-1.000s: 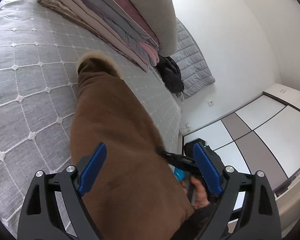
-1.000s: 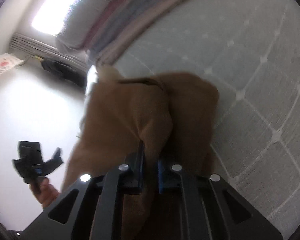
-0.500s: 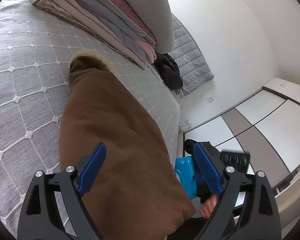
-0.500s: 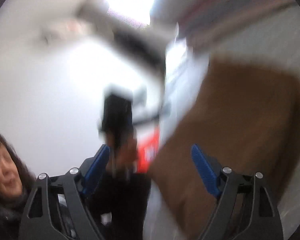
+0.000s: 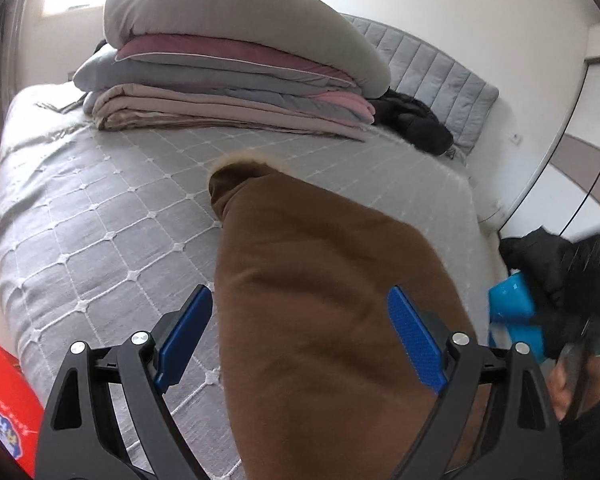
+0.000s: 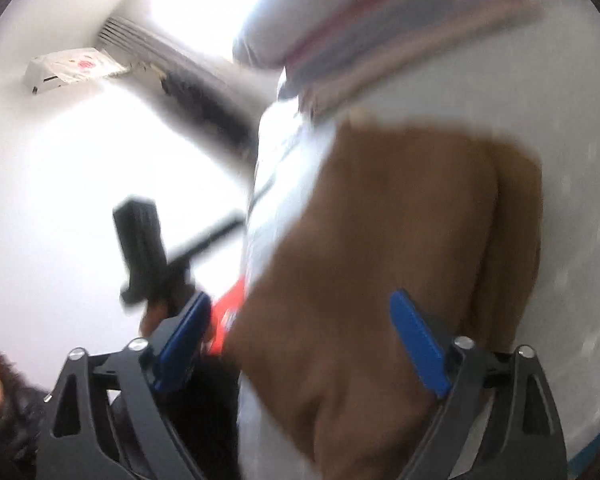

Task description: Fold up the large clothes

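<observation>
A brown garment [image 5: 324,288] with a pale fur trim lies folded into a long shape on the grey quilted bed [image 5: 100,240]. My left gripper [image 5: 300,336] hovers open above its near end, the blue pads apart on either side and not touching cloth. In the right wrist view, which is blurred, the brown garment [image 6: 400,260] lies beyond my right gripper [image 6: 300,340]. Its jaws are opening wide and nothing is pressed between them. The left gripper [image 6: 140,248] shows there in a hand. The right gripper [image 5: 580,300] appears at the left view's right edge.
A stack of folded blankets [image 5: 228,80] fills the far side of the bed, with a black garment [image 5: 416,124] beside it. A red box [image 5: 4,400] sits at the lower left. A wardrobe [image 5: 580,168] stands to the right. A person [image 6: 4,420] is at the bed's edge.
My right gripper was shut on a fold of the brown garment; it has let go, opened wide and lifted away. The left gripper has rolled and shifted, staying open.
</observation>
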Demonstrator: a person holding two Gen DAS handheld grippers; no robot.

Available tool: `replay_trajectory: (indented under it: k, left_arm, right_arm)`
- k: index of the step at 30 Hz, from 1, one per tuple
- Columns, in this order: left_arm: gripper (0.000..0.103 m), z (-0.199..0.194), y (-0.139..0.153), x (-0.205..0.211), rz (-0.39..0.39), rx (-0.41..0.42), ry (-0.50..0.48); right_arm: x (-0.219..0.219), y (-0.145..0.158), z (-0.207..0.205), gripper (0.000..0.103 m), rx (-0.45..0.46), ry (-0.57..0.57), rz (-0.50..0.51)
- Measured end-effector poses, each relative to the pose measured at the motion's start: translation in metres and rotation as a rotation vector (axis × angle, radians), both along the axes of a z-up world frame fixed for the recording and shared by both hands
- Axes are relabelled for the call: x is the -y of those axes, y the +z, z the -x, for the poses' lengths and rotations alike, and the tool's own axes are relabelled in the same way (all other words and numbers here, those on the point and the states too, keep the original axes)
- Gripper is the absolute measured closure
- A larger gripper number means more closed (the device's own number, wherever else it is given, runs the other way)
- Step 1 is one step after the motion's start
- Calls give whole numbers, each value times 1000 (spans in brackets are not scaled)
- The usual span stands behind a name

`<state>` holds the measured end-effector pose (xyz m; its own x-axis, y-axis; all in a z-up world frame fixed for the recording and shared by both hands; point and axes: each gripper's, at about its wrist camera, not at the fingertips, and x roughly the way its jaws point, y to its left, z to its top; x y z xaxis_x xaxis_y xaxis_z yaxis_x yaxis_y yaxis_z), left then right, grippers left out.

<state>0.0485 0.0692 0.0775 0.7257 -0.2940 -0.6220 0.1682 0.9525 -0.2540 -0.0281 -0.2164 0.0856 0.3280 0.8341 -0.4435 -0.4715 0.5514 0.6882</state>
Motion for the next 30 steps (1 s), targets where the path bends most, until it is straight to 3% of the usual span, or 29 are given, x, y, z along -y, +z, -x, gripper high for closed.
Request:
replay_trajectory:
  k: [2,6,8,9,11,12,16,20,22,25,28,29,30]
  left_arm:
    - [17,0,1,4,-26,4,8]
    - [17,2,3,13,-74,20,15]
    - [17,3,4,17,-100,33,9]
    - [17,4,4,20,-113,39,8]
    - [17,7,4,24,-143,54,5]
    - [17,9,4,26,-153,59,1]
    - [17,13,5,32,-169,66,-14]
    - [17,17,5,39,-209,86,-16]
    - [17,18,5,42,-214,88,-21]
    - [17,19,3,48,-226,85,-34]
    - [17,19,-1,53,-256,80,-42]
    - [17,18,-1,54,-260,79,-42]
    - [17,18,-1,55,-263,79,-43]
  right_arm:
    - [-20,12,-15,11,64,-34,47]
    - [-43,5,-50,11,64,-56,141]
    - [-45,-27,-74,12,-9,-129,285]
    - [-39,-47,-83,11,-67,-136,301]
    - [-18,-85,-92,11,-164,-116,194]
    - [-11,-86,-94,11,-180,-122,141]
    - [-2,-73,-92,11,-165,-106,122]
    - [4,-38,-80,11,6,-129,62]
    - [2,-16,-84,11,93,-157,84]
    - [-10,-1,-99,7,118,-154,121]
    - [-22,-32,-128,7,-8,-165,306]
    - [-25,-64,-141,7,-89,-156,380]
    - [-26,-84,-147,7,-128,-138,390]
